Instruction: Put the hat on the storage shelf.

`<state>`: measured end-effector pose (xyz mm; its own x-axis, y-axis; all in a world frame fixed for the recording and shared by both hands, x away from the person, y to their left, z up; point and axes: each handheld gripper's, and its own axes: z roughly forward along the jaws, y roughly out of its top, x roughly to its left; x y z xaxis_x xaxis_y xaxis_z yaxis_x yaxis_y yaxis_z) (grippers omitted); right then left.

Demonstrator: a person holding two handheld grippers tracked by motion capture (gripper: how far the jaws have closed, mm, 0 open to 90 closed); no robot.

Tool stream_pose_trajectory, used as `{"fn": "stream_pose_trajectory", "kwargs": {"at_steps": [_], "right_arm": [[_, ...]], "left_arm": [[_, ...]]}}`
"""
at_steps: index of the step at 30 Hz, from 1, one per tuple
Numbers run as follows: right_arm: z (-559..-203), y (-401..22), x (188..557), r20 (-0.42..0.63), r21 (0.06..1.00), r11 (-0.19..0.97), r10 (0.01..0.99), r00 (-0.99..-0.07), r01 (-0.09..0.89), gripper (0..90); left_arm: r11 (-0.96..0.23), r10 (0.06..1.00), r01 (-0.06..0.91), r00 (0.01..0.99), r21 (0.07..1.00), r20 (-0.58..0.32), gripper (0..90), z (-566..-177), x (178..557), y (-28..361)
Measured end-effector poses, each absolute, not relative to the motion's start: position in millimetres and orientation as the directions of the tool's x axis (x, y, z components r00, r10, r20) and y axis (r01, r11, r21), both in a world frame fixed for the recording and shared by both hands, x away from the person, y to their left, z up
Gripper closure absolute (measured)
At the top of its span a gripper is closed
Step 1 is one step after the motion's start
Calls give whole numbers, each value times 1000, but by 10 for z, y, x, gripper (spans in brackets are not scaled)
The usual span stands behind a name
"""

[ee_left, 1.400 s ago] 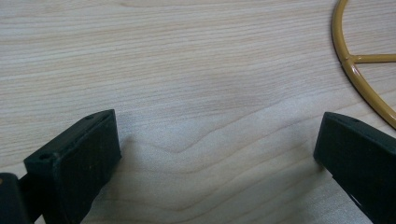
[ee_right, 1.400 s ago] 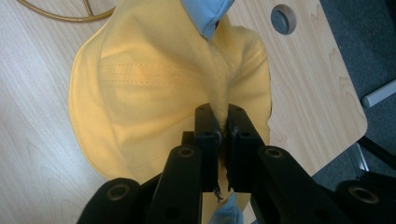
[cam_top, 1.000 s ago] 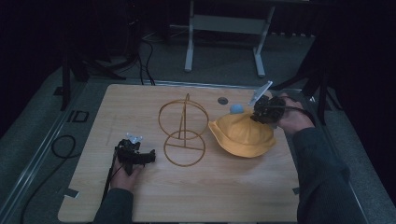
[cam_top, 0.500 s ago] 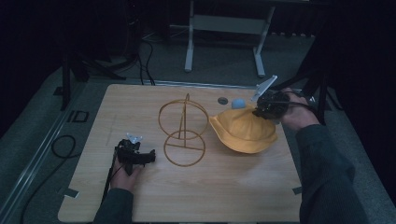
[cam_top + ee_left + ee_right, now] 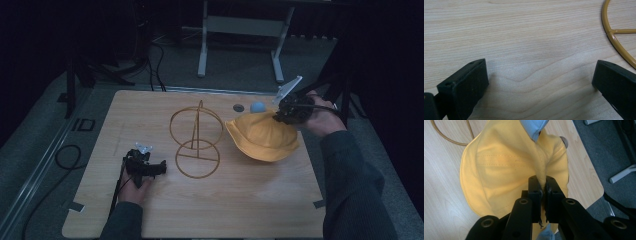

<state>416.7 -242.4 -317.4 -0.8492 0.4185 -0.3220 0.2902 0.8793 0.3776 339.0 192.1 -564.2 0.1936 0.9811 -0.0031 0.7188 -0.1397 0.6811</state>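
Right claw clamped tight on a pinched fold of the yellow hat, lifting that edge at the far right of the desk (rest of brim resting on the wood). Just beside the wire stand. Left claw wide apart, holding nothing, low over bare desk.

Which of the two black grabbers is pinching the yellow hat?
The right gripper, at the table's far right edge. Its jaws are shut on a fold of the yellow hat. The left gripper rests open on the bare table, holding nothing.
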Motion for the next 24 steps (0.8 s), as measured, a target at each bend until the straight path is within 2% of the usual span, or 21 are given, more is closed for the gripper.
{"fn": "stream_pose_trajectory", "kwargs": {"at_steps": [24], "right_arm": [[-2972,-2448,4176,-311,419,862,433,-846,286,851]], "left_arm": [[-139,981,718,193,682,-3,4,-5643,3390,1921]]}}
